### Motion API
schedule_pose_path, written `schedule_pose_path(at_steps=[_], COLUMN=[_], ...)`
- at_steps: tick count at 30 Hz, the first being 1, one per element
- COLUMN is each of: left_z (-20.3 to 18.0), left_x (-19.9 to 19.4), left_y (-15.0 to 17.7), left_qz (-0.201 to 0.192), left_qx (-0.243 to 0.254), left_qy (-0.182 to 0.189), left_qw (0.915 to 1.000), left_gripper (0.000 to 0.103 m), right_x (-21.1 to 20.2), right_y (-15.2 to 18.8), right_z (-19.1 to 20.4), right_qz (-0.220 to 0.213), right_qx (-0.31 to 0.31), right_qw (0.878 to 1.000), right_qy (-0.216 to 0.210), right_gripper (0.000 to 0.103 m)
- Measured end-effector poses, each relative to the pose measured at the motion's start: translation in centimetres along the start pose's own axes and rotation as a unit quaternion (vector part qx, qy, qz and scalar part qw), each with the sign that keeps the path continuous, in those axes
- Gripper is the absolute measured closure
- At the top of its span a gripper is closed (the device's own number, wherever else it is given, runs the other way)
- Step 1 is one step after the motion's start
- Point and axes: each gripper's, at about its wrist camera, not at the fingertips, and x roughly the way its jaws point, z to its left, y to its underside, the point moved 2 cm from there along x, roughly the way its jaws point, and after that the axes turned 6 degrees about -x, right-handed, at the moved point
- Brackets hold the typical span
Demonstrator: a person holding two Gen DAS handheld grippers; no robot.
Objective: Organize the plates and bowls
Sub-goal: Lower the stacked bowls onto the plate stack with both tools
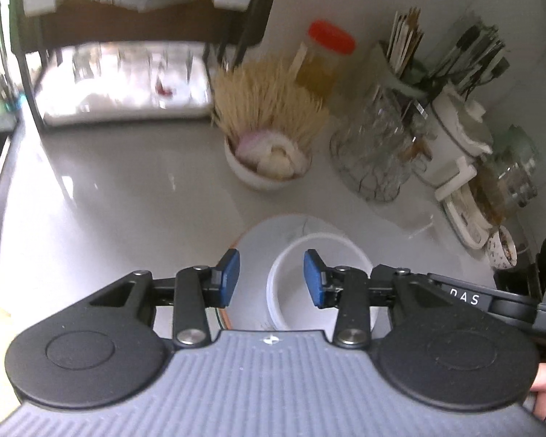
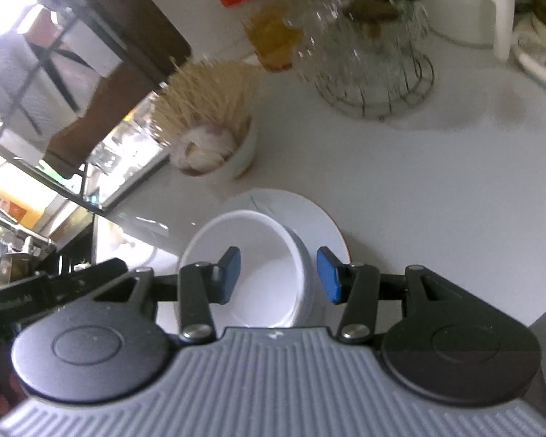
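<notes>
bowl (image 1: 295, 291) between right tongs (image 2: 278, 276)

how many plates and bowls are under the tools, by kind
plates: 1, the white plate on the counter
bowls: 1, the white bowl sitting on that plate
total: 2
The bowl's side shows ridges, so more could be nested; I cannot tell. Both the left tool and right tool are open over it.
</notes>
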Motion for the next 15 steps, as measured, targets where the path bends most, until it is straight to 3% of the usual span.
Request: schedule_pose_path(at_steps=[9,15], left_z=[-4.3,-7.5], left_x=[-7.4,-11.4], left_y=[0.9,3.3], left_qz=[-0.091,-0.128], left_qx=[0.012,0.023], left_qy=[-0.01,-0.015], left_qw=[0.9957,0.9914], left_gripper=[0.059,0.059], right_x=[-7.3,-12.4], right_y=[-1.5,-0.9], right_z=[1.0,0.7], right_qz=[-0.081,-0.132], right_qx=[-0.073,-0.105], right_qw=[0.994,0.985], right_qy=[-0.031,-0.045], right_gripper=[0.053,0.053])
